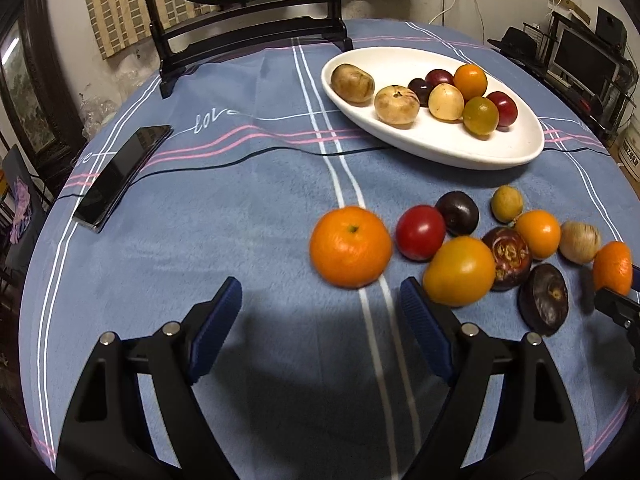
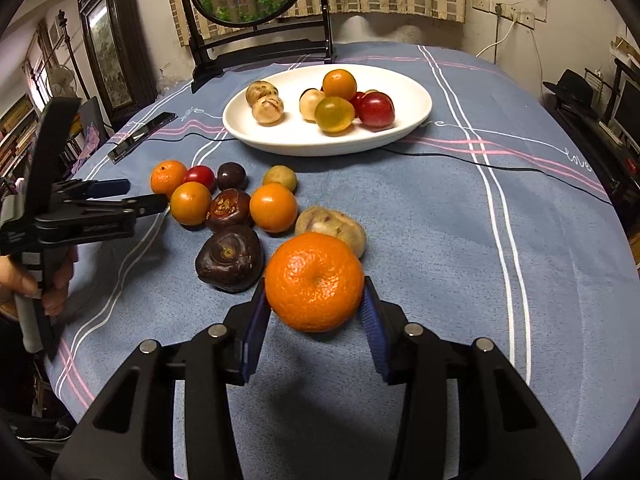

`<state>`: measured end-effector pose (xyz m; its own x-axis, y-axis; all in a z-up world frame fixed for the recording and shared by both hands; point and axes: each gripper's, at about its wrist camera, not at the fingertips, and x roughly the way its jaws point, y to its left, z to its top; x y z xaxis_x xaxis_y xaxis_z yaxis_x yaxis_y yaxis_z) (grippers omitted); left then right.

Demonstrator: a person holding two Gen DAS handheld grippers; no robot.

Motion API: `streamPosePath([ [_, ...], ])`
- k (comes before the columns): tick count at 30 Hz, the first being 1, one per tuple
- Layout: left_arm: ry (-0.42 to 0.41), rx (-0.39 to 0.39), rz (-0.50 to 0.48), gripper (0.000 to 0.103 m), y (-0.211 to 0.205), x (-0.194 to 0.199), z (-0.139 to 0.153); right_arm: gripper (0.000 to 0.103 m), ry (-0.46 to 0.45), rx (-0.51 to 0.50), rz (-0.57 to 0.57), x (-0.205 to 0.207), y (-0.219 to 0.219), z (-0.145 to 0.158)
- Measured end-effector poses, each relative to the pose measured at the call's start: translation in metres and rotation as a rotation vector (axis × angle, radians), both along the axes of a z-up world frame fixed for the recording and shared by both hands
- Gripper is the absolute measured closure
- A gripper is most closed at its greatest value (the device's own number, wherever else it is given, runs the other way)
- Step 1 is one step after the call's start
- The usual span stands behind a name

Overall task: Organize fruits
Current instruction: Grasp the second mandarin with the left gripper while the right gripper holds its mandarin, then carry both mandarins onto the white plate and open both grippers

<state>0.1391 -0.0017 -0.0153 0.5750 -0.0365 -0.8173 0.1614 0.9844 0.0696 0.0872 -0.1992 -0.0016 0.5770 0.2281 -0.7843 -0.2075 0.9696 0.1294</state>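
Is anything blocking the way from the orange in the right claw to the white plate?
Yes. The right gripper is shut on the mandarin. A pale brown fruit sits just beyond it, towards the white plate. Lifted over, nothing else visible blocks it.

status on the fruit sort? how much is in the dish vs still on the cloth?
Done: seven or so fruits sit in the white dish. In hand: the right gripper is shut on a mandarin. The left gripper is open and empty, near another mandarin. Left: about nine fruits on the tablecloth, that one included.
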Motion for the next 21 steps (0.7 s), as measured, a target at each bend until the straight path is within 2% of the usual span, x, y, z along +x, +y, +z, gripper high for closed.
streamPosePath([
  [5,0.027,-0.01,0.002,0.028,-0.005,0.012,-0.006,0.058,-0.002,0.009,0.015,0.001,0.003,0.002],
  [10,0.054,-0.05,0.008,0.044,-0.005,0.021,-0.011,0.058,-0.003,0.011,0.018,0.002,0.003,0.002],
  [12,0.046,-0.054,-0.018,0.059,-0.01,0.02,-0.009,0.058,-0.003,0.011,0.016,0.002,0.003,0.002],
  [14,0.047,-0.048,-0.024,0.06,-0.012,0.019,-0.008,0.058,-0.006,0.011,0.015,0.002,0.003,0.003],
  [17,0.054,-0.079,-0.033,0.06,-0.011,0.014,-0.004,0.058,-0.013,0.013,0.016,0.002,0.001,0.006],
  [21,0.015,-0.089,-0.051,0.06,-0.015,0.005,0.015,0.058,-0.033,0.018,0.015,0.002,-0.001,0.013],
])
